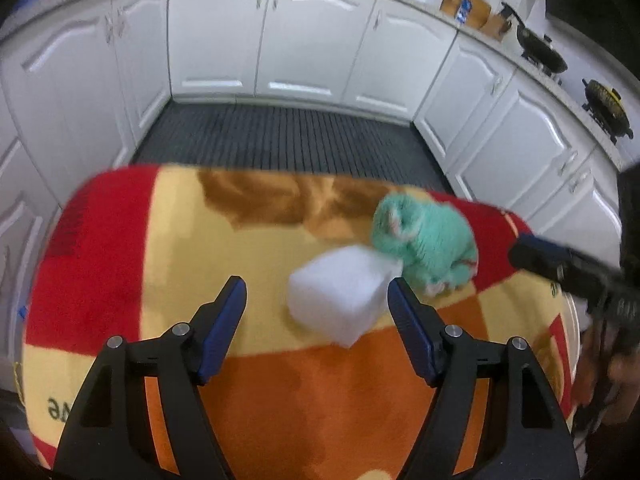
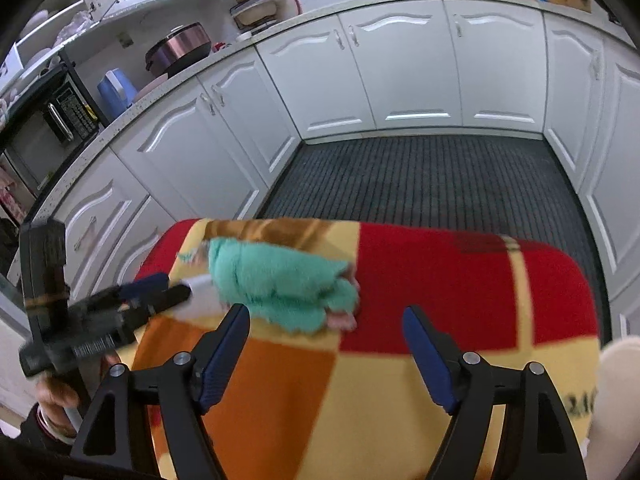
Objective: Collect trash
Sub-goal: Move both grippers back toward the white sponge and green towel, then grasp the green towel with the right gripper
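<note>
Black gripper arms with blue finger pads fill the near edge of both views. From the left wrist camera, the left gripper [image 1: 316, 292] has its jaws spread wide, and a white, blurred block-shaped piece of trash [image 1: 343, 294], possibly foam or a wad of tissue, lies between them, nearer the right pad [image 1: 410, 326] and just about touching it; whether it touches cannot be told through the blur. Just beyond the white piece, to the far right, sits a crumpled mint-green cloth [image 1: 426, 246] with pinkish trim, touching the white piece. Both rest on a fleecy blanket [image 1: 160, 240] patterned in red, cream yellow and orange blocks, draped over a raised surface. At the right edge of this view the other gripper appears as a dark blur. From the right wrist camera, the right gripper [image 2: 326, 330] is also wide open and holds nothing; the green cloth [image 2: 280, 284] lies just past its left pad [image 2: 224, 354], on the same blanket [image 2: 460, 292]. Left of the cloth, the left gripper [image 2: 168, 294] reaches in, with the white trash [image 2: 204, 296] at its tips. Beyond the blanket lies a dark ribbed floor mat [image 2: 420, 176], ringed by white kitchen cabinets [image 2: 400, 68] under a pale countertop [image 2: 280, 30].
</note>
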A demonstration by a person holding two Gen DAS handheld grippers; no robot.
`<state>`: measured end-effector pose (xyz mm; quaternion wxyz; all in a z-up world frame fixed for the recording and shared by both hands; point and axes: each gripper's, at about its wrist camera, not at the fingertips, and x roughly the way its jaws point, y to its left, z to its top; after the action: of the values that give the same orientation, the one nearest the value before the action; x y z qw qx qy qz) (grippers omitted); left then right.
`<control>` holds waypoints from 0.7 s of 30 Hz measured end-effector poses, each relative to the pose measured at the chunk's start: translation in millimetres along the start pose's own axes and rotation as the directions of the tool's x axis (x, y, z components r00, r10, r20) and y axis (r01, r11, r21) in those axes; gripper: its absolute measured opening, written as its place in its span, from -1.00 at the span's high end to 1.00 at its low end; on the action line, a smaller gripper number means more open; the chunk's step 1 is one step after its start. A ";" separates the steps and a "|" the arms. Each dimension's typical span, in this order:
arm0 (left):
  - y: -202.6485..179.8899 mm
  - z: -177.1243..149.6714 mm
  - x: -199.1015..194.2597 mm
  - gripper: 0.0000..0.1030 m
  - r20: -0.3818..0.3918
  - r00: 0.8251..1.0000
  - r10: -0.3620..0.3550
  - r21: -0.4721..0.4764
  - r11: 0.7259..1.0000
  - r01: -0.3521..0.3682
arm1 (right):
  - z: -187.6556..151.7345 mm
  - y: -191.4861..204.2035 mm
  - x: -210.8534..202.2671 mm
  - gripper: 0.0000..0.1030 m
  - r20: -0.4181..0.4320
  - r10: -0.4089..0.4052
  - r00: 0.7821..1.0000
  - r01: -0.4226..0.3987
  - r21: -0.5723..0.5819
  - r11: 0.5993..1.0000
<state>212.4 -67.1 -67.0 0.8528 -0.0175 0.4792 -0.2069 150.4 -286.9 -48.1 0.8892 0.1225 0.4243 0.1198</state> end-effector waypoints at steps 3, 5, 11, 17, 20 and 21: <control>3.1 -15.4 2.9 -0.40 -0.063 0.998 0.004 0.041 0.999 -0.001 | 6.5 4.5 9.8 -0.48 -0.010 0.019 1.000 -0.019 -0.010 1.000; 5.4 -23.3 -2.3 -0.40 -0.069 0.998 0.012 0.058 0.998 -0.008 | 7.9 8.3 14.2 -0.48 -0.015 0.033 0.999 -0.034 -0.040 0.999; 20.2 -28.1 -25.7 -0.40 -0.020 1.000 -0.015 0.020 1.000 0.015 | 14.2 28.6 39.8 -0.62 -0.053 0.048 0.997 -0.056 -0.167 0.984; 26.4 -31.7 -28.6 -0.40 -0.016 1.000 -0.009 0.007 1.000 0.009 | 13.8 31.7 63.9 -0.32 -0.083 0.076 0.994 -0.092 -0.202 0.975; 25.4 -31.6 -30.8 -0.40 -0.006 1.000 -0.023 0.001 1.000 0.023 | 7.7 30.7 49.5 0.18 -0.069 0.111 0.991 -0.123 -0.212 0.969; 24.8 -31.7 -31.5 -0.40 -0.001 1.000 -0.029 0.001 1.000 0.029 | 5.5 30.6 44.8 0.48 -0.069 0.113 0.991 -0.125 -0.214 0.969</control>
<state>180.3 -27.5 -64.2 0.8495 -0.0239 0.4792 -0.2193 178.7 -244.5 -67.4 0.8761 0.0462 0.4254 0.2221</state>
